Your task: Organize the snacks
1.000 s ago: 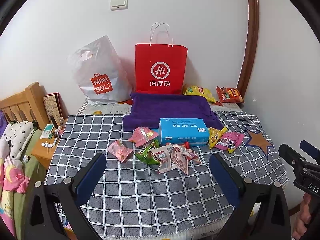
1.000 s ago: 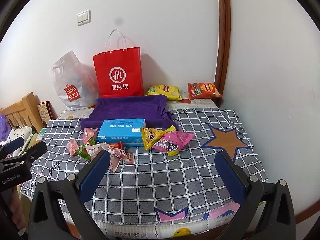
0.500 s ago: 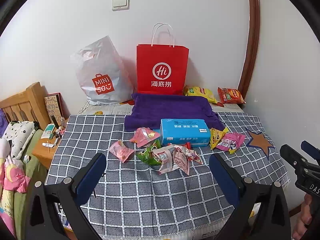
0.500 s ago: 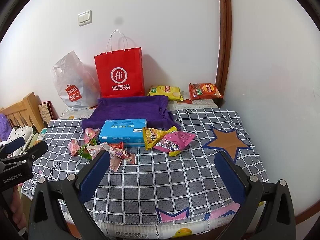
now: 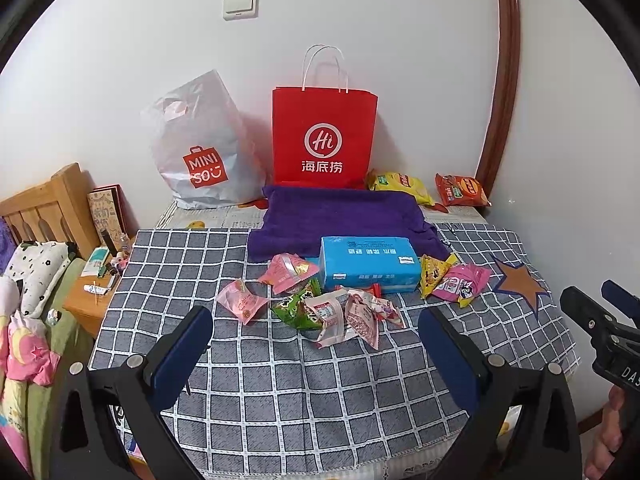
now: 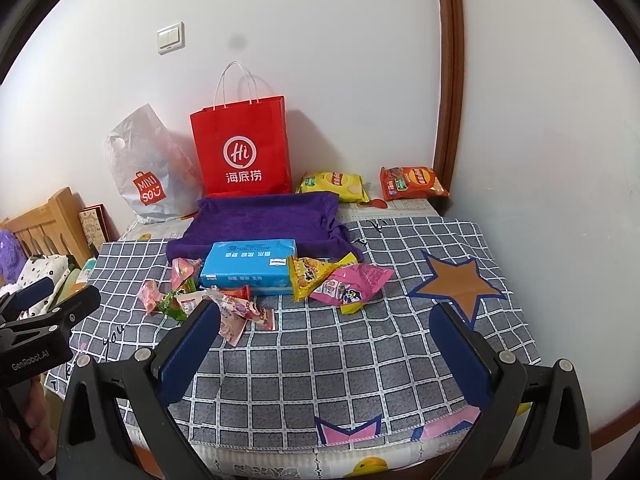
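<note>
Both tongs [image 5: 316, 336] [image 6: 324, 332] gape empty, snack packets [image 5: 332, 308] just beyond.

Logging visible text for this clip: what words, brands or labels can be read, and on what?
"Hi" and "海底捞": red paper bag against the wall.
"MINISO": white plastic bag.
"GenRobot.AI": left gripper body, in the right wrist view.
"DAS", cut off at the frame edge: right gripper body, in the left wrist view.
Print on the blue box, snack packets and chip bags: too small or blurred.
</note>
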`<state>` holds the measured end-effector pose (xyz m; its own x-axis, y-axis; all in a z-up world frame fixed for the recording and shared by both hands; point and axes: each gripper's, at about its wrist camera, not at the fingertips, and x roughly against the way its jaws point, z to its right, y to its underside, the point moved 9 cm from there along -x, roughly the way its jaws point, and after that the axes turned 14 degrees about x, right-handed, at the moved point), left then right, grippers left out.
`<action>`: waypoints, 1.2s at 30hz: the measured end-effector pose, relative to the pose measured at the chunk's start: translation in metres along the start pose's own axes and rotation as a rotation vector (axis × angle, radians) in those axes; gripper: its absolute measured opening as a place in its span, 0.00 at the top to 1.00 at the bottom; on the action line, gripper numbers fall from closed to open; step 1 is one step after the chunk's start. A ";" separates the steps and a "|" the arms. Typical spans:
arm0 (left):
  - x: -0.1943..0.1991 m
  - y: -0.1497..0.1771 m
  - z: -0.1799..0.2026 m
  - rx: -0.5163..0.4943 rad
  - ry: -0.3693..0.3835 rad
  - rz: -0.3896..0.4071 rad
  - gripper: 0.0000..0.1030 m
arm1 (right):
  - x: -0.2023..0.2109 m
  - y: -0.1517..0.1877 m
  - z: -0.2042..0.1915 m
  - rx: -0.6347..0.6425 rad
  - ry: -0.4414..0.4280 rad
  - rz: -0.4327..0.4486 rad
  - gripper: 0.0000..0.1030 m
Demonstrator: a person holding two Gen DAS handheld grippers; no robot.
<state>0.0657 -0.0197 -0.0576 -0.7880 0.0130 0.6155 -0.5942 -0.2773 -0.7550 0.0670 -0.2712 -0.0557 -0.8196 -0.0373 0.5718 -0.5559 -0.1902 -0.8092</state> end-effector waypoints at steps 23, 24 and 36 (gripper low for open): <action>0.001 -0.002 -0.001 -0.009 -0.008 -0.009 0.00 | -0.002 -0.003 -0.002 -0.022 -0.030 -0.019 0.01; 0.001 -0.003 -0.001 -0.010 -0.008 -0.010 0.00 | -0.003 -0.004 -0.002 -0.022 -0.034 -0.015 0.01; -0.029 -0.016 -0.012 0.013 -0.023 -0.068 0.00 | -0.032 -0.007 0.002 -0.006 -0.037 -0.040 0.01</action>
<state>0.0959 -0.0046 -0.0663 -0.7422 0.0100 0.6701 -0.6438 -0.2886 -0.7087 0.0974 -0.2706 -0.0680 -0.7907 -0.0663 0.6085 -0.5894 -0.1860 -0.7861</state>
